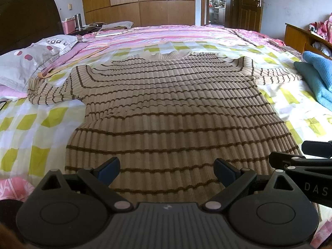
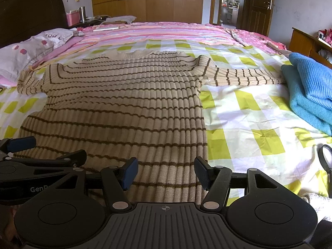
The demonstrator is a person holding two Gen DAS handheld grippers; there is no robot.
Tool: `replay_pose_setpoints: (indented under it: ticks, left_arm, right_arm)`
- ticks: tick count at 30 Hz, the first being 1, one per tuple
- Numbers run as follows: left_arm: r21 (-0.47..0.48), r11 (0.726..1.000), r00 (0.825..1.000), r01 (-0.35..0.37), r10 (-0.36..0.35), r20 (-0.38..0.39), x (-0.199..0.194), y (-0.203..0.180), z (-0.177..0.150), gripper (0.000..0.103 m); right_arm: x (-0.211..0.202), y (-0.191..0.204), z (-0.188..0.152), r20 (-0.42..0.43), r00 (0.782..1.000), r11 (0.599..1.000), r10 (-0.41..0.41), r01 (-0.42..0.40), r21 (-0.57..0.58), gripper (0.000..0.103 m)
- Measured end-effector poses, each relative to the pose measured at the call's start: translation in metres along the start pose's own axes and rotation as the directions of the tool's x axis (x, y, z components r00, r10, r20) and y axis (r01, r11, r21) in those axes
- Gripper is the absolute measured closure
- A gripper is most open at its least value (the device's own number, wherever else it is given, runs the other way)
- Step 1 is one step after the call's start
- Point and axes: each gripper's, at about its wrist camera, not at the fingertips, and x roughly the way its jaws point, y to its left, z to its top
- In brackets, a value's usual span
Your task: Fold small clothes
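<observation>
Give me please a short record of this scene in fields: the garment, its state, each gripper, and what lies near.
garment: striped sweater, beige with brown stripes
state: spread flat on the bed, both sleeves out, not yet folded
left gripper: open, over the hem, holding nothing
right gripper: open, over the hem near the sweater's right edge, holding nothing
nearby: folded blue towel to the right; pillow to the left

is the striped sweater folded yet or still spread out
Spread out. The striped sweater lies flat on the bed, both sleeves stretched sideways, no fold showing.
</observation>
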Motion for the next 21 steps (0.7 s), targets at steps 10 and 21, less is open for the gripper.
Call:
replay_pose_setpoints:
  ticks: [10,21]
  left_arm:
    - [0.01,1.0,1.0,-0.006,0.006,0.004,0.0007,-0.0031,-0.0013,0.002]
    - [0.019,1.0,1.0,-0.008,0.008,0.003,0.0019,-0.0057,-0.0001,0.002]
  right_arm:
    - [0.0018,-0.0004,-0.0015,0.005,1.0,1.0,-0.002,0.002,-0.015,0.043]
    - [0.0031,-0.0032,-0.0007,0.011,1.0,1.0,0.001,0.0,-0.021,0.043]
